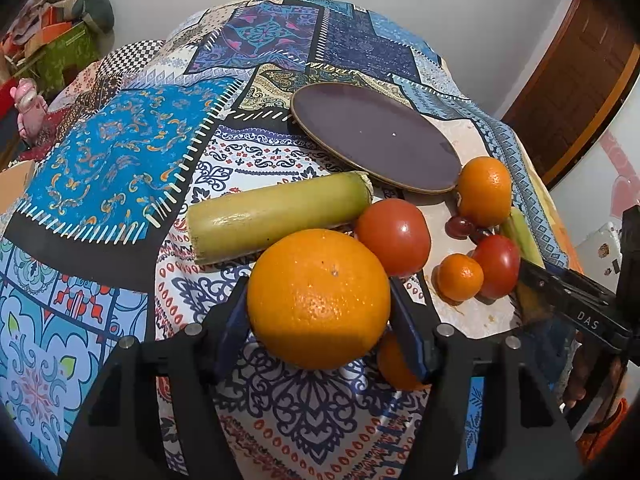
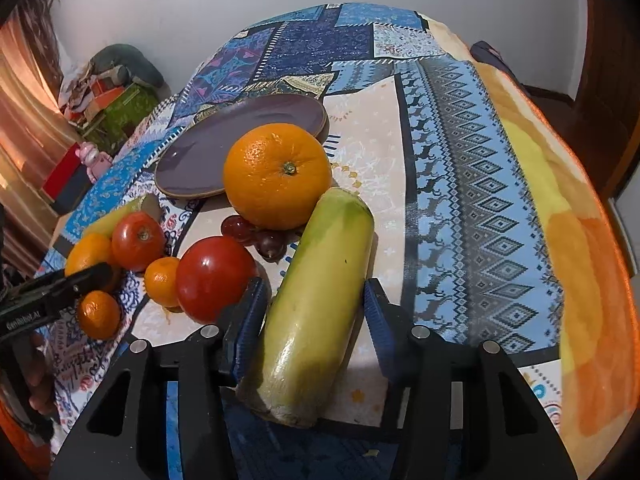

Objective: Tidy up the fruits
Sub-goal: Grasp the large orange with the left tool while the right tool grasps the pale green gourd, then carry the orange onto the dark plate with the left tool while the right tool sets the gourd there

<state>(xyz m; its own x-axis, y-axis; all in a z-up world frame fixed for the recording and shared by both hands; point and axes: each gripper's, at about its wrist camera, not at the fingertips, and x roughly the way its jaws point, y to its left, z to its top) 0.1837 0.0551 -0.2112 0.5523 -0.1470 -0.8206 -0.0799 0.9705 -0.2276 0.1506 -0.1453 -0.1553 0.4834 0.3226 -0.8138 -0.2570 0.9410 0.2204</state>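
Note:
In the left wrist view my left gripper [image 1: 320, 304] is shut on a big orange [image 1: 319, 298], its blue pads against both sides. Behind it lie a yellow-green cane piece [image 1: 276, 212], a tomato [image 1: 394, 238] and an empty purple plate [image 1: 376, 136]. In the right wrist view my right gripper [image 2: 316, 300] is open around a second yellow-green cane piece [image 2: 316, 312]; the left pad is close to it, the right pad stands apart. Another orange [image 2: 277, 176], grapes [image 2: 252, 234], a tomato [image 2: 214, 278] and the plate [image 2: 236, 144] lie beyond.
Small mandarins [image 1: 459, 277] [image 2: 99, 314], a second tomato [image 1: 496, 266] and another orange [image 1: 485, 191] sit on the patterned cloth [image 1: 120, 168]. A green box [image 1: 68, 52] and a pink toy [image 1: 28, 108] are off the table's left. A door [image 1: 580, 92] is at right.

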